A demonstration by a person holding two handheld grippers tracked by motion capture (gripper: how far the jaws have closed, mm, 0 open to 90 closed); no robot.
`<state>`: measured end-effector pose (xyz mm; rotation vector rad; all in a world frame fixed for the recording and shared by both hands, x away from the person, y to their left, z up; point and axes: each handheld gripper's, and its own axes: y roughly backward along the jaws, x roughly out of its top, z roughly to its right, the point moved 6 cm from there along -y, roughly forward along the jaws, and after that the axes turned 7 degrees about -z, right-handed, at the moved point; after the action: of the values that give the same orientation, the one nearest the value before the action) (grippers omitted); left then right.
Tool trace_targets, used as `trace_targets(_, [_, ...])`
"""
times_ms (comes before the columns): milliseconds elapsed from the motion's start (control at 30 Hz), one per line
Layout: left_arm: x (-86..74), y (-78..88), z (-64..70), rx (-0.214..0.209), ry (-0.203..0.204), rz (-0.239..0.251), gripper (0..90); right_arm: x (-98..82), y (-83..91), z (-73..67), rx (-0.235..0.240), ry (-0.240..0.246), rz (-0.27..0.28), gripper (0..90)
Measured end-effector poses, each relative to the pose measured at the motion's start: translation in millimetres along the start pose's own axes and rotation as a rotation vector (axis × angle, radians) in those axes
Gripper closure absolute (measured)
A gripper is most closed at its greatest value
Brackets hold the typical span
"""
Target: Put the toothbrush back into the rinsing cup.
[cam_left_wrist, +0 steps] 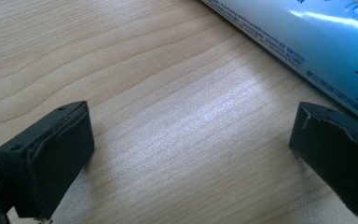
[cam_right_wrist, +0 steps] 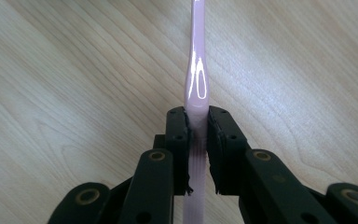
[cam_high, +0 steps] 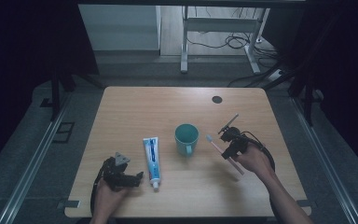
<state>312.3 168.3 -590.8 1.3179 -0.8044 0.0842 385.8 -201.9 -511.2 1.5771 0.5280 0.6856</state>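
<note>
Near the table's front edge, the left gripper rests wide open and holds nothing, the toothpaste tube just beside it. Toward the front right corner, the right gripper clamps a pink toothbrush mid-handle. Farther in stands the teal cup. The glossy handle could pivot or slip in that narrow pinch.

In the right gripper view the pink toothbrush is cut off by the top edge, so its head is not seen. In the left gripper view the toothpaste tube runs out of the frame, and its small print is probably too fine to read.
</note>
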Motion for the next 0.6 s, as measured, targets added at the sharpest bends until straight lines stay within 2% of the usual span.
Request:
trace_targets(367, [0.1, 0.0, -0.3, 0.000, -0.005, 0.000, 0.0, 3.6, 15.5, -4.5, 0.009, 0.031, 0.111, 78.1])
trace_targets(600, [0.1, 0.0, -0.3, 0.000, -0.005, 0.000, 0.0, 5.5, 23.6, -4.9, 0.014, 0.032, 0.170, 78.1])
